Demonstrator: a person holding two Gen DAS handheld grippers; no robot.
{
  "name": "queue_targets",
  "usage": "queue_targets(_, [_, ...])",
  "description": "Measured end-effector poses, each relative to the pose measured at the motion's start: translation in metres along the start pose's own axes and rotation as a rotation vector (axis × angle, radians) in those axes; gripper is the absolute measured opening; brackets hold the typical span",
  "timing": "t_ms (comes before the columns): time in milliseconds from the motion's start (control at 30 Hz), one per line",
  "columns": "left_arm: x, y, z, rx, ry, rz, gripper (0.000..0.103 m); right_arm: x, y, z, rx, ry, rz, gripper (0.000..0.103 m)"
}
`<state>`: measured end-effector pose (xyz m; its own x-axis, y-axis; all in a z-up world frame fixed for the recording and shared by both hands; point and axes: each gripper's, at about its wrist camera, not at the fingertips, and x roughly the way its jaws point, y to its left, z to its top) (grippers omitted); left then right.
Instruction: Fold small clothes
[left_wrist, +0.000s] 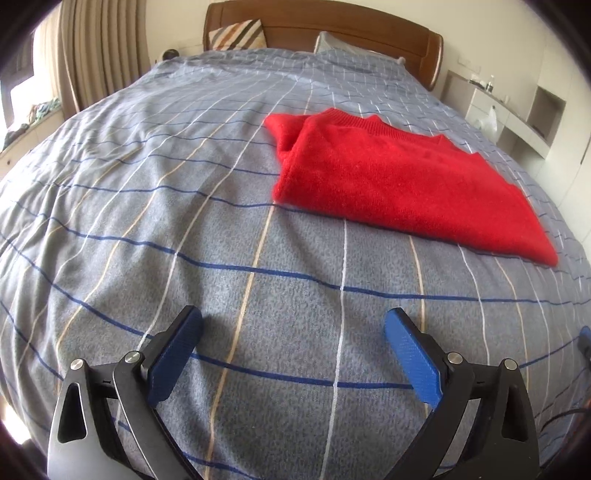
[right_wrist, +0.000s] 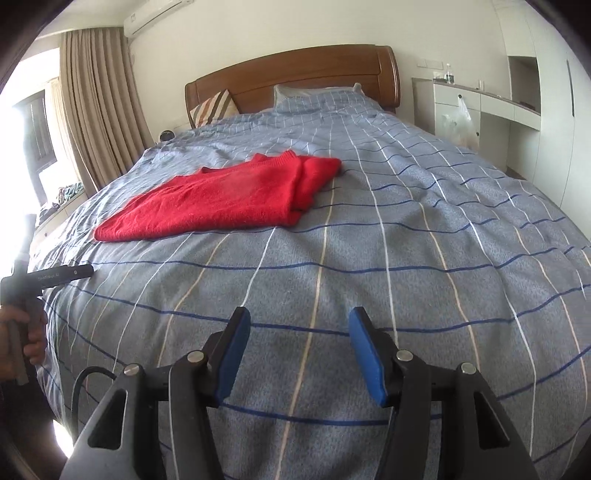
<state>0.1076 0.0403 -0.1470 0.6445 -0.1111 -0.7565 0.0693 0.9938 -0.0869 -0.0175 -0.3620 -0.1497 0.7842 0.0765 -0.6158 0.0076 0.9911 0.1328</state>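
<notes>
- Right now the red sweater (left_wrist: 402, 184) lies folded on the grey checked duvet (left_wrist: 184, 221), roughly mid-bed, with its ribbed collar toward the wooden headboard (left_wrist: 332, 26) and its hem toward the foot of the bed.
- One sleeve is tucked in along the sweater's side, making a thicker doubled edge; in the right wrist view that fold sits on the sweater's right side.
- The left gripper (left_wrist: 293, 328) hangs over bare duvet near the foot of the bed, well short of the sweater, which sits ahead of it and off to the right.
- Its blue pads (left_wrist: 177, 354) stand wide apart, with only bedding between them; it holds nothing.
- The right gripper (right_wrist: 299, 326) is also over bare duvet, with the sweater ahead and to its left, apart from it.
- Its blue fingers (right_wrist: 234, 354) are parted about halfway, nothing between them and nothing gripped.
- At the left edge of the right wrist view, a hand (right_wrist: 22, 332) grasps the handle of the other tool, whose black bar (right_wrist: 59, 275) points across the duvet.
- A striped cushion (left_wrist: 238, 33) leans against the headboard beside a pillow (right_wrist: 314, 90).
- Beige curtains (right_wrist: 99, 99) hang to the left of the bed, and white built-in cabinets (right_wrist: 480, 107) stand to its right with a plastic bag (right_wrist: 460, 122) hanging from them.
</notes>
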Motion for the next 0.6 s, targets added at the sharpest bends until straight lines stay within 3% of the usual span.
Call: queue_targets(600, [0.0066,-0.0033,-0.0087,0.029,0.013,0.006,0.103,0.0076,-0.0027,-0.0071,0.048,0.027,0.027,0.063])
